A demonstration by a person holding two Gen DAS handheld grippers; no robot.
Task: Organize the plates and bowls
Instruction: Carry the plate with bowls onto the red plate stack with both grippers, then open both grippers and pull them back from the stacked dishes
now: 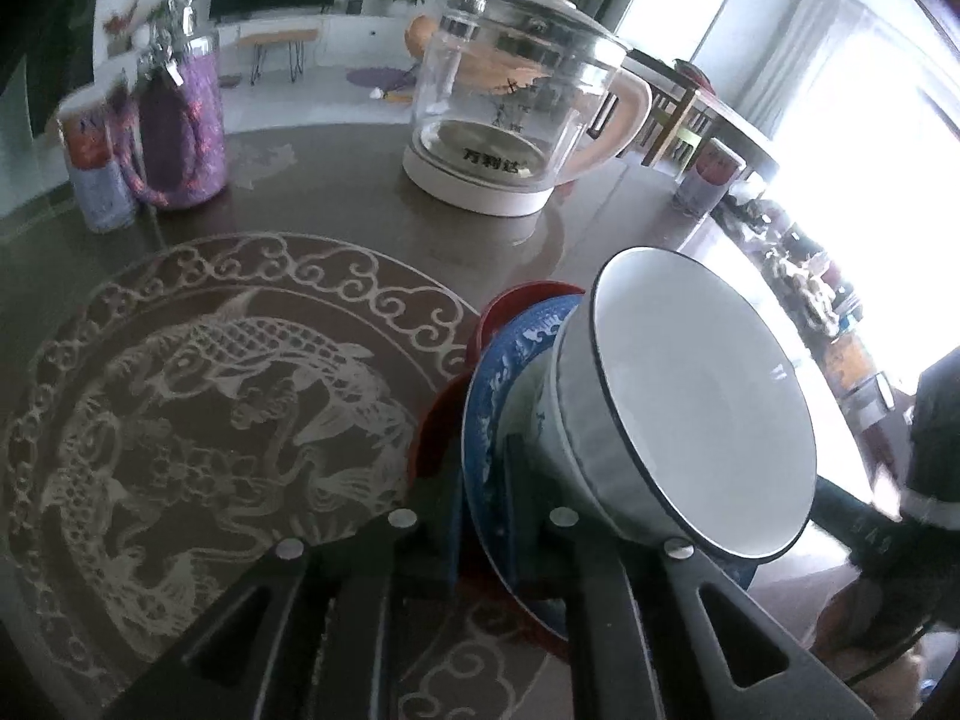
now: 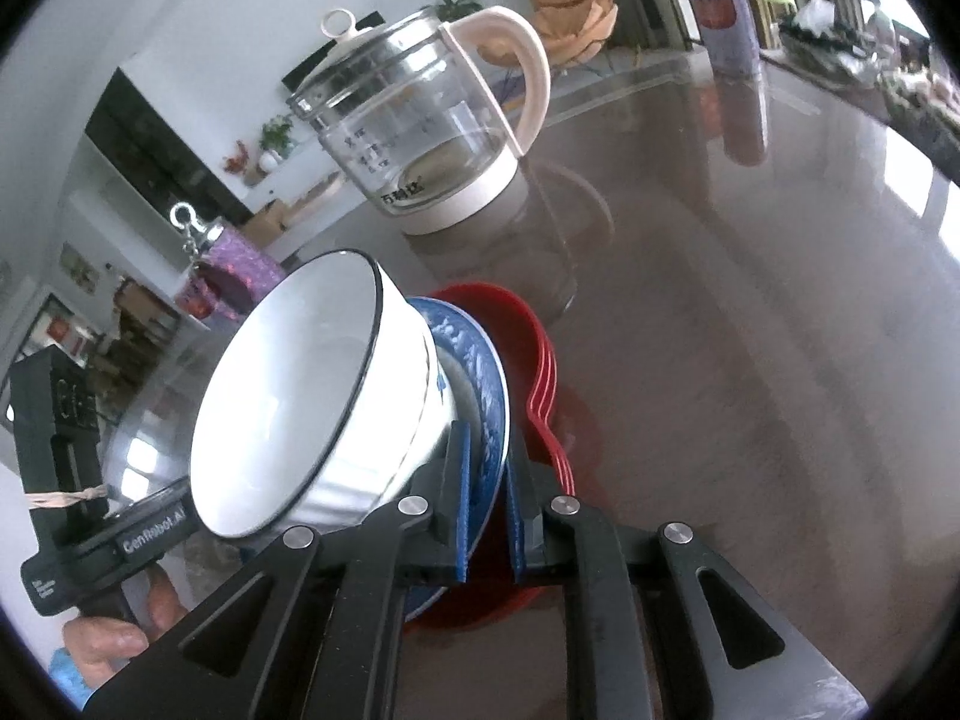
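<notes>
A stack of dishes is held tilted on edge above the brown table. It is a white bowl (image 1: pixel 702 402) with a dark rim, a blue patterned plate (image 1: pixel 486 420) and red plates (image 1: pixel 438 420) behind it. My left gripper (image 1: pixel 480 510) is shut on the edge of the stack. My right gripper (image 2: pixel 486 516) is shut on the blue plate (image 2: pixel 480 372) and red plates (image 2: pixel 534 348) from the opposite side, with the white bowl (image 2: pixel 306 396) to its left. The left gripper's body (image 2: pixel 66 468) shows in the right wrist view.
A glass kettle (image 1: pixel 510 108) with a cream base stands at the table's middle. A purple bottle (image 1: pixel 180 126) and a can (image 1: pixel 96 162) stand at the left, another can (image 1: pixel 708 174) at the right. A carved fish pattern (image 1: pixel 198 420) covers the table (image 2: pixel 750 330).
</notes>
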